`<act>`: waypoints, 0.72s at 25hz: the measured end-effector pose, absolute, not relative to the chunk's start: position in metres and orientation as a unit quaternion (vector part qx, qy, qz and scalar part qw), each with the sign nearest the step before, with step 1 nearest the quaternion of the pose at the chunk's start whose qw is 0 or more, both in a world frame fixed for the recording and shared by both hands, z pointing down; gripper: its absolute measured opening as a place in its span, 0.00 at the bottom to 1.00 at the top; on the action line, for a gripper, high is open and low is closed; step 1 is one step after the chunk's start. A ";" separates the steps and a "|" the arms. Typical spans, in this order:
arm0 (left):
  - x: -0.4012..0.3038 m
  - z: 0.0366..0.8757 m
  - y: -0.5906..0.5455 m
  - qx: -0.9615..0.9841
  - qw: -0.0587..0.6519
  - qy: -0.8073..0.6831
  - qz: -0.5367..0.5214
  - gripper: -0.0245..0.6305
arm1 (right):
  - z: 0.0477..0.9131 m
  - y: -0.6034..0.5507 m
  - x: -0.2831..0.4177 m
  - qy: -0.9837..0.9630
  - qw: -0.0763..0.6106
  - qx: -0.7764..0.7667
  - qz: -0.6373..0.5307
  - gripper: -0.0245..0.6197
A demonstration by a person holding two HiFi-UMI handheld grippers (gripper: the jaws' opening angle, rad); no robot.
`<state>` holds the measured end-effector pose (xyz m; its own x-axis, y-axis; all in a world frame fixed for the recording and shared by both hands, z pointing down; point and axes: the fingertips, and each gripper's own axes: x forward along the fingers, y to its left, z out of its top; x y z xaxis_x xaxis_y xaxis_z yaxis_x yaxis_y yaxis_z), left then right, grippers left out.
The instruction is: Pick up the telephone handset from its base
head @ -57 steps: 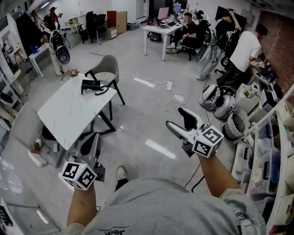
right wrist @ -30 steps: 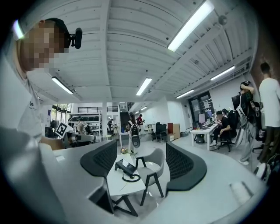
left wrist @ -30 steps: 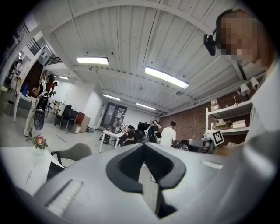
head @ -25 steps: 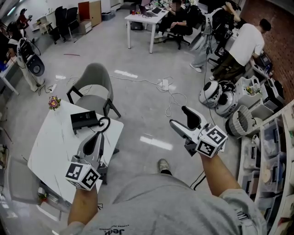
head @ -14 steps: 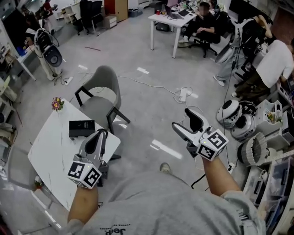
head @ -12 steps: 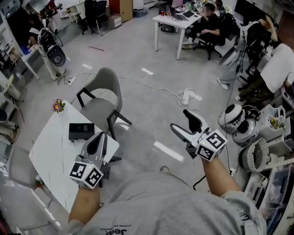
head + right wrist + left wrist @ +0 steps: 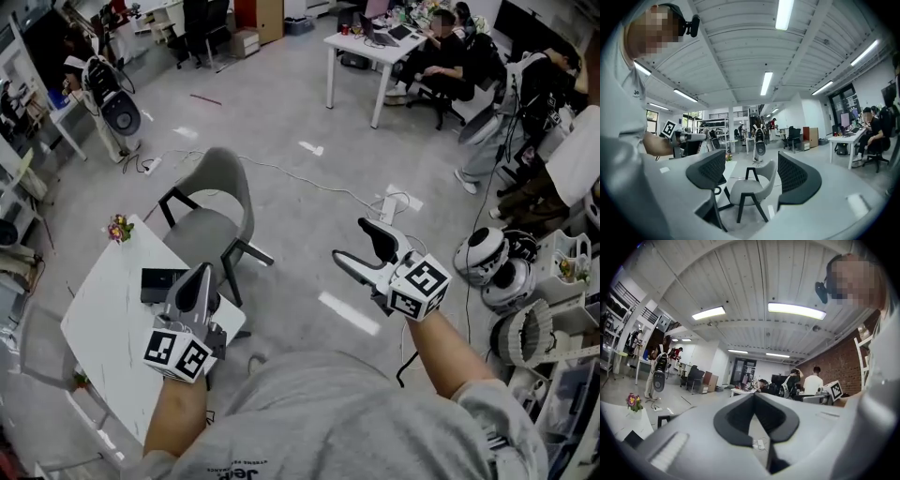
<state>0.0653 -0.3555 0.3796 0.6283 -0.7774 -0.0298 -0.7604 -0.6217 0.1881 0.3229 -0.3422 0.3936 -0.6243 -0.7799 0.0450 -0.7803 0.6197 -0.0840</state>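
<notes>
A black telephone (image 7: 157,284) with its handset on the base lies near the right edge of a white table (image 7: 98,323) in the head view. My left gripper (image 7: 202,270) hovers over that table edge, just right of the phone, hiding its right end. Its jaws are closed tip to tip with nothing between them, as the left gripper view (image 7: 753,395) also shows. My right gripper (image 7: 352,241) is held in the air over the floor, far right of the table, open and empty. In the right gripper view (image 7: 751,174) only a grey chair (image 7: 749,186) shows between the jaws.
A grey chair (image 7: 214,211) stands at the table's far right corner. A small flower pot (image 7: 118,228) sits on the table's far corner. Cables (image 7: 370,202) trail over the floor. Helmets and baskets (image 7: 506,272) crowd the right side; people sit at a desk (image 7: 375,45) behind.
The table and phone have drawn closer as the person walked up. My left gripper now hangs beside the phone. The right gripper shifted slightly left. The handset stays on its base.
</notes>
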 end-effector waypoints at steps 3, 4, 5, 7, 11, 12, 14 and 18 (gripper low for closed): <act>0.048 0.379 -0.366 0.900 0.067 -0.427 -0.050 0.13 | 0.395 -0.352 0.306 -0.897 0.010 0.440 0.050 0.55; 0.039 0.378 -0.370 0.899 0.064 -0.430 -0.050 0.13 | 0.394 -0.355 0.299 -0.897 0.014 0.439 0.048 0.55; 0.030 0.377 -0.373 0.897 0.061 -0.434 -0.052 0.13 | 0.393 -0.360 0.291 -0.898 0.019 0.437 0.045 0.55; 0.009 0.376 -0.378 0.891 0.060 -0.446 -0.057 0.13 | 0.389 -0.371 0.272 -0.903 0.028 0.428 0.038 0.55; -0.053 0.383 -0.373 0.872 0.063 -0.482 -0.062 0.13 | 0.387 -0.393 0.203 -0.920 0.049 0.388 0.027 0.55; -0.070 0.387 -0.368 0.863 0.066 -0.497 -0.063 0.13 | 0.389 -0.398 0.182 -0.927 0.055 0.370 0.025 0.55; -0.101 0.400 -0.360 0.843 0.074 -0.529 -0.065 0.13 | 0.396 -0.408 0.144 -0.941 0.066 0.331 0.021 0.55; -0.155 0.420 -0.342 0.808 0.081 -0.581 -0.059 0.13 | 0.410 -0.423 0.073 -0.960 0.082 0.268 0.017 0.55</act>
<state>-0.1547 -0.3415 0.4198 0.3177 -0.9482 -0.0018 -0.9291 -0.3117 0.1989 0.0729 -0.4229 0.4105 -0.8427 -0.5116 0.1674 -0.5173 0.8558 0.0115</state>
